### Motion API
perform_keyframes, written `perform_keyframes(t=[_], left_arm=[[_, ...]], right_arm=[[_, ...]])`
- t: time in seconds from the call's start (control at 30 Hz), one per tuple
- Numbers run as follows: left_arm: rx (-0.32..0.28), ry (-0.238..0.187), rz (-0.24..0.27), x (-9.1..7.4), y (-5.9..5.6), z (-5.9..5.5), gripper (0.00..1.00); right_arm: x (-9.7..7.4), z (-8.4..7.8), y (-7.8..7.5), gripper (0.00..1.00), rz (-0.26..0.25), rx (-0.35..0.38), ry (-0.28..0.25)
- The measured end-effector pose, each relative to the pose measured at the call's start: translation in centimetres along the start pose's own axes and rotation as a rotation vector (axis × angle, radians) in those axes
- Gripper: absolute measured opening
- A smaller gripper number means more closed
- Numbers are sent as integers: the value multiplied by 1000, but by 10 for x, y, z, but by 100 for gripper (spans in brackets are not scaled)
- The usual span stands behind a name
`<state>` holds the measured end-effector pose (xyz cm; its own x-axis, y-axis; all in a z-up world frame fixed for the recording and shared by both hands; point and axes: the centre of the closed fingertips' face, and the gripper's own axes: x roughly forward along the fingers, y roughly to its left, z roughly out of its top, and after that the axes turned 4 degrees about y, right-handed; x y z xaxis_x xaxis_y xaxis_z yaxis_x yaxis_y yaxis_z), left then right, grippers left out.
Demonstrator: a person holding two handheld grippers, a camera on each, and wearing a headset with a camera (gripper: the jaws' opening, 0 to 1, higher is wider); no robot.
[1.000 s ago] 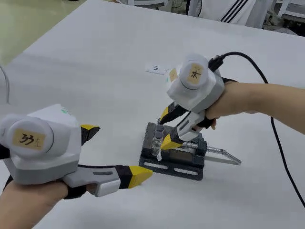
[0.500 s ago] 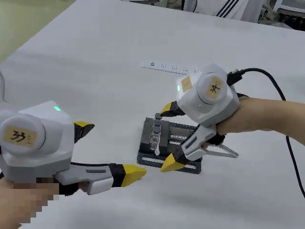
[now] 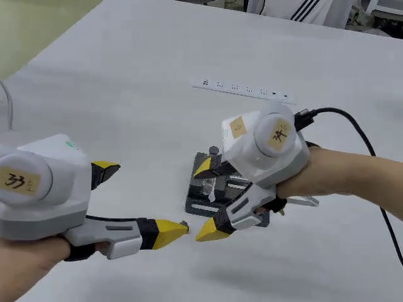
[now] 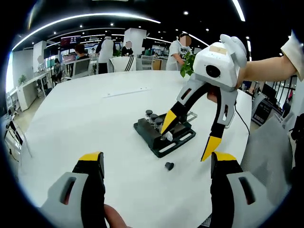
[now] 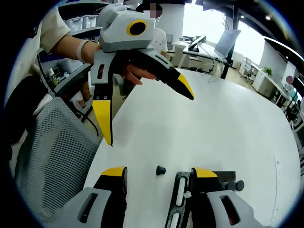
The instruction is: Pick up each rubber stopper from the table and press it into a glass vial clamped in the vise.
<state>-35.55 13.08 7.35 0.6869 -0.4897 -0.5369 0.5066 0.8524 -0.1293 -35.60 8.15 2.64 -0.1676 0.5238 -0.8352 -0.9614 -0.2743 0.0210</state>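
A small black rubber stopper lies loose on the white table just in front of the vise; it also shows ahead of my right jaws. The black vise holds a row of glass vials, some capped with dark stoppers. My right gripper hangs open over the vise's near side, nothing in it. My left gripper is open and empty, its lower tip close to the loose stopper. Each gripper faces the other across that stopper.
A white power strip lies far across the table. The right gripper's black cable runs off to the right. A grey mesh chair stands by the table's near edge. People and desks are in the background.
My right gripper has come away from the vial in the vise toward the near side and its jaws have spread wide. The left gripper has hardly moved; the head camera shifted.
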Motion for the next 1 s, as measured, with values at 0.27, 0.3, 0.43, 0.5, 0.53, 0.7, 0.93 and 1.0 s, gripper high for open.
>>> perform_keyframes(t=[0.27, 0.3, 0.43, 0.5, 0.53, 0.7, 0.93, 1.0], left_arm=[[-2, 3, 9, -3, 2, -4, 91], [-4, 3, 9, -3, 3, -5, 91], [-6, 3, 13, -4, 5, -7, 91], [-10, 3, 14, -5, 5, -8, 90], [-13, 3, 15, -5, 5, -8, 90], [-20, 7, 19, -5, 6, -13, 90], [-27, 11, 17, -4, 5, -14, 90], [-28, 10, 17, -4, 5, -14, 90]], right_arm=[[29, -9, 1, 26, 42, 174, 0], [31, -9, 0, 24, 43, 189, -3], [38, -13, -5, 20, 41, 207, 13], [41, -16, -5, 18, 49, 214, 25], [42, -17, -6, 17, 55, 223, 26], [42, -18, -5, 12, 66, 241, 28], [43, -20, -2, 7, 86, 247, 38], [44, -20, 0, 6, 91, 246, 42]])
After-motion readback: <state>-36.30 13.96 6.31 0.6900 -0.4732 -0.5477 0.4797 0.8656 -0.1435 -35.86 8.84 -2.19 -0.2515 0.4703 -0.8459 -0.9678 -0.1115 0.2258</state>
